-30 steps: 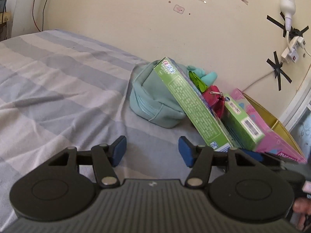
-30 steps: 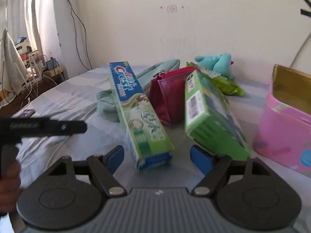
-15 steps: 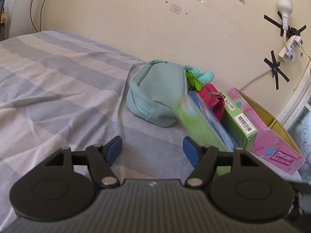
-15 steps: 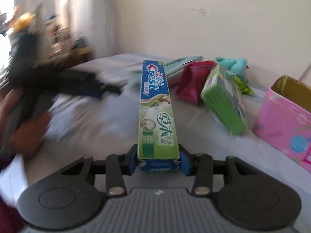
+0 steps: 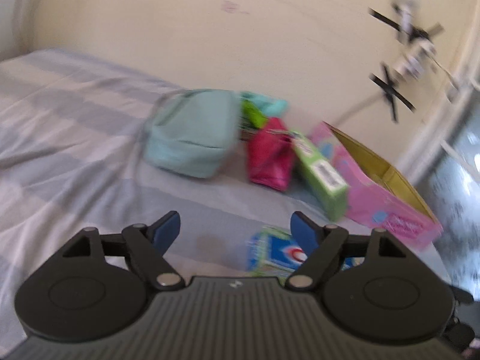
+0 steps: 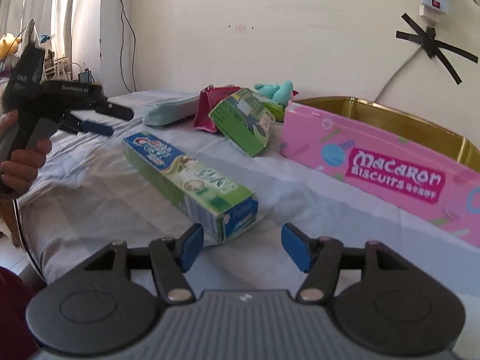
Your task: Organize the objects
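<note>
Left wrist view is motion-blurred throughout; print on the green box [image 5: 319,177] can't be read. The toothpaste box [image 5: 279,253] is partly hidden behind the left gripper [image 5: 235,229], only its blue logo end seen. In right wrist view the pink biscuit tin [image 6: 390,165] is cut off by the right edge. The turquoise plush [image 6: 277,90] is mostly hidden behind the green box; its shape can't be told. The pale blue pouch [image 6: 168,111] is seen edge-on only.

The green-and-blue toothpaste box [image 6: 192,180] lies flat on the bed, long axis toward 10 o'clock, unheld.
</note>
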`<state>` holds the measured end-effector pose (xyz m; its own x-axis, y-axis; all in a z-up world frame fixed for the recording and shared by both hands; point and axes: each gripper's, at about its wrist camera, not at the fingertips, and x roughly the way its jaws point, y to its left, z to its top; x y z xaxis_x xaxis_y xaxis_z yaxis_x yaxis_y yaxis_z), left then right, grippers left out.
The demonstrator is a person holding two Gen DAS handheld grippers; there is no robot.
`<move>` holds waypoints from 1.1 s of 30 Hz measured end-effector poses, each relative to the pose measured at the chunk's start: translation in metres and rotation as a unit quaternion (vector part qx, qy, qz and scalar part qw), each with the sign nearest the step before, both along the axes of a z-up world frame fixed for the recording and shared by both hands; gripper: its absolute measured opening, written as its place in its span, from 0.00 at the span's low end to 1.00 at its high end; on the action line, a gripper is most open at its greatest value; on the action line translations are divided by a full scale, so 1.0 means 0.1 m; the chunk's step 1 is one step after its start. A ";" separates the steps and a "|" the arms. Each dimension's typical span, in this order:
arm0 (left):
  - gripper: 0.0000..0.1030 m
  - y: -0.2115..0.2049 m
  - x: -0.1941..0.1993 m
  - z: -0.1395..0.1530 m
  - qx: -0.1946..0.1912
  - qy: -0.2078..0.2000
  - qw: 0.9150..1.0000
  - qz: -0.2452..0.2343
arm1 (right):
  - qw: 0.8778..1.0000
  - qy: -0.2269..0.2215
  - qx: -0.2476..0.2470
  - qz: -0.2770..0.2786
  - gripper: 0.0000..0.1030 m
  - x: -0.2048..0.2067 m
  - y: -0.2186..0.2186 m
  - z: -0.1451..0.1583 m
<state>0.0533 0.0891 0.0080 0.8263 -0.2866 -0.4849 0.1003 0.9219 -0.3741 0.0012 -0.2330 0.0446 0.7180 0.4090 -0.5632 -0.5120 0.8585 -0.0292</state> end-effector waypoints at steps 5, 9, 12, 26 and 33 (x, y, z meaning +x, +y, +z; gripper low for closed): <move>0.78 -0.33 0.09 -0.02 0.041 0.025 0.998 -0.045 | 1.000 0.005 -0.002 -0.004 0.62 0.05 0.05 0.01; 0.70 -0.40 0.09 -0.11 0.026 0.049 0.996 -0.073 | 1.000 0.014 0.003 0.001 0.62 0.10 0.10 0.00; 0.68 -0.42 0.09 -0.12 0.019 0.047 0.996 -0.079 | 1.000 0.021 0.007 0.008 0.51 0.14 0.20 -0.01; 0.66 -1.44 0.57 0.83 0.058 -0.109 0.981 -0.150 | 0.981 -0.136 0.031 -0.132 0.49 0.33 -0.54 0.64; 0.67 -2.25 1.17 0.73 0.072 -0.102 0.974 -0.187 | 0.968 -0.119 0.012 -0.219 0.50 0.88 -1.08 0.57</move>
<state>0.1704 -0.1355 0.0807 0.7604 -0.5278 -0.3786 0.4988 0.8478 -0.1801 0.0887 -0.3414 0.1018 0.9336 0.0467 -0.3553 -0.0796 0.9937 -0.0787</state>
